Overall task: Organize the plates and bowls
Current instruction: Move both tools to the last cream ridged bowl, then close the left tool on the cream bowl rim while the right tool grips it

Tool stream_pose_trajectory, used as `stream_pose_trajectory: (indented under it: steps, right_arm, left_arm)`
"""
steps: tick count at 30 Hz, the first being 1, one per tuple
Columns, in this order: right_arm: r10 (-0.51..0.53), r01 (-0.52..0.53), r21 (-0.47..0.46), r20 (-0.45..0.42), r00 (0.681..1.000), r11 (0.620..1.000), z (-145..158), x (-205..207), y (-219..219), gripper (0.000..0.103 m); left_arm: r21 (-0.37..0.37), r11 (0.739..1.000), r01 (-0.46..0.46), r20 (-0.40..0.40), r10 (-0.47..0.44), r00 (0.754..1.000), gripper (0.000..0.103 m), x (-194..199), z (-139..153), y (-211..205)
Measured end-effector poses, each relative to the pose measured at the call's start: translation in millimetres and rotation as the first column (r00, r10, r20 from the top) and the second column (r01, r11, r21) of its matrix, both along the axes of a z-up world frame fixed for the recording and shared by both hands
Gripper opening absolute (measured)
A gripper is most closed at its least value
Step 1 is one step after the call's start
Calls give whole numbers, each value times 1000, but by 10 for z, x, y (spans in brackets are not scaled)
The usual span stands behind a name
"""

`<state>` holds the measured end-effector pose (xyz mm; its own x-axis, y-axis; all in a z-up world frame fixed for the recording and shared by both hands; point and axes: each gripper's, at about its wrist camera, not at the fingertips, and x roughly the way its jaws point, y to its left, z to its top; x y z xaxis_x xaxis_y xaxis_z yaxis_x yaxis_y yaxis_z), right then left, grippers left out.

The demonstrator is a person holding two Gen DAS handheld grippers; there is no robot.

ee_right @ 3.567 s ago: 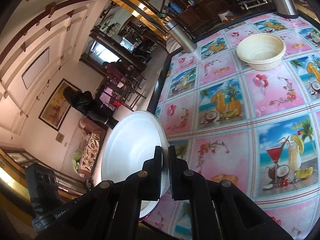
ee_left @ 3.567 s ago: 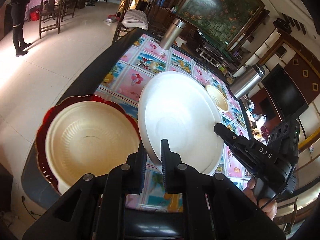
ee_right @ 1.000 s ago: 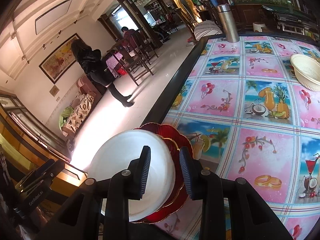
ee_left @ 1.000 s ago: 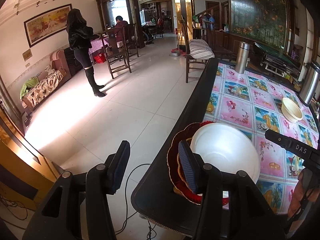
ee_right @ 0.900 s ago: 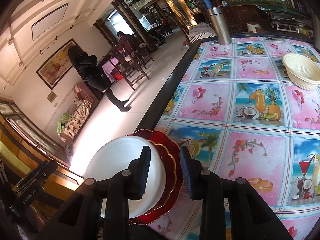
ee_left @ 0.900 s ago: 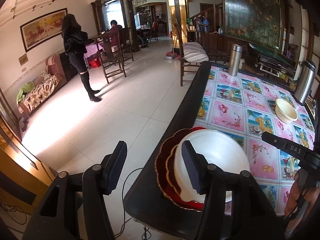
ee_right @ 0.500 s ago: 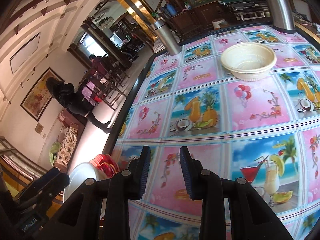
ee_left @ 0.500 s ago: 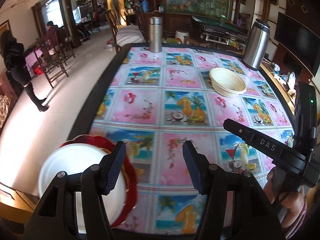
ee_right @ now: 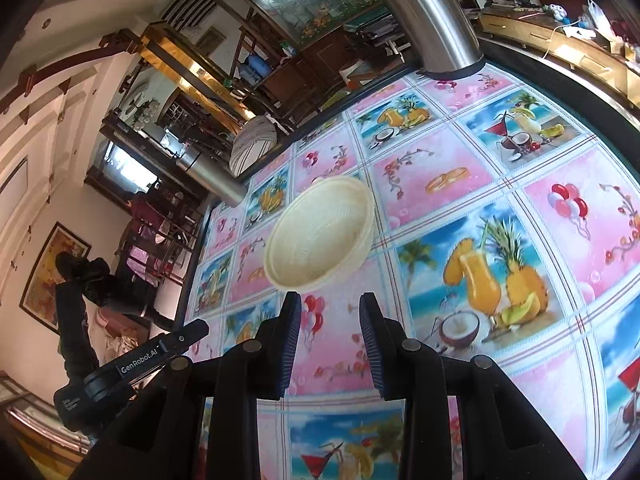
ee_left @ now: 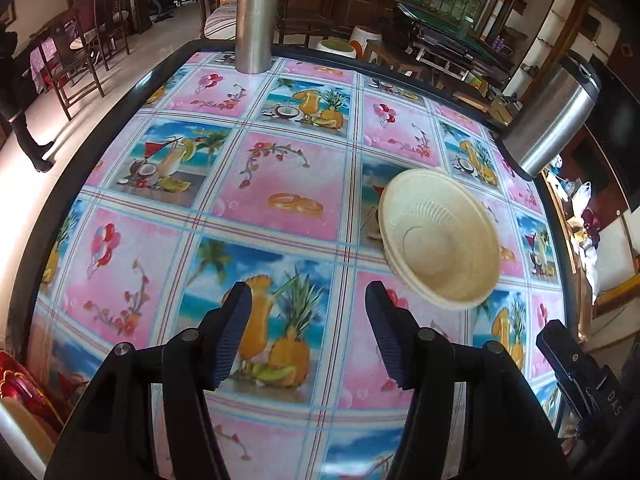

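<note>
Cream bowl (ee_left: 440,238), ribbed inside, rim blurred, left tongs (ee_left: 308,334) and right tongs (ee_right: 330,340) agape, empty.

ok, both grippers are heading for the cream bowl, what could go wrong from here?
1. The cream ribbed plastic bowl looks light; the open right gripper could nudge it across the glossy patterned tablecloth rather than straddle the rim.
2. The open left gripper converging on the same bowl might collide with the right one.
3. A tall steel flask stands close behind the bowl; overshoot could tip it.
</note>
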<state>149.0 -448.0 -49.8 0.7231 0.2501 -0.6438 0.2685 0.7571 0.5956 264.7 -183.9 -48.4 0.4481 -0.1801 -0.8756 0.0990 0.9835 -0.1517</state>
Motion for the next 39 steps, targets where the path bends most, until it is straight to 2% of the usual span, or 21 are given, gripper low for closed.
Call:
stream_pose_trajectory:
  steps: [7, 12, 23, 32, 39]
  right_arm:
    - [-14, 19, 107, -51, 999, 994, -249, 606, -325, 33]
    - [-12, 20, 105, -78, 997, 994, -373, 885, -351, 33]
    - [-6, 16, 89, -107, 994, 996, -590, 986, -301, 33]
    - [4, 5, 86, -106, 994, 996, -612, 991, -235, 33]
    - [-13, 24, 110, -103, 995, 994, -632, 978, -301, 33]
  left_arm:
    - [-34, 999, -10, -17, 9, 1000, 58, 354, -199, -246]
    - [-72, 997, -9, -47, 6, 999, 58, 465, -351, -300]
    - [-127, 992, 5, -82, -15, 997, 58, 534, -414, -318]
    - [-244, 968, 59, -115, -90, 989, 58, 523, -425, -377]
    - [-209, 975, 72, -106, -96, 990, 58, 531, -433, -487]
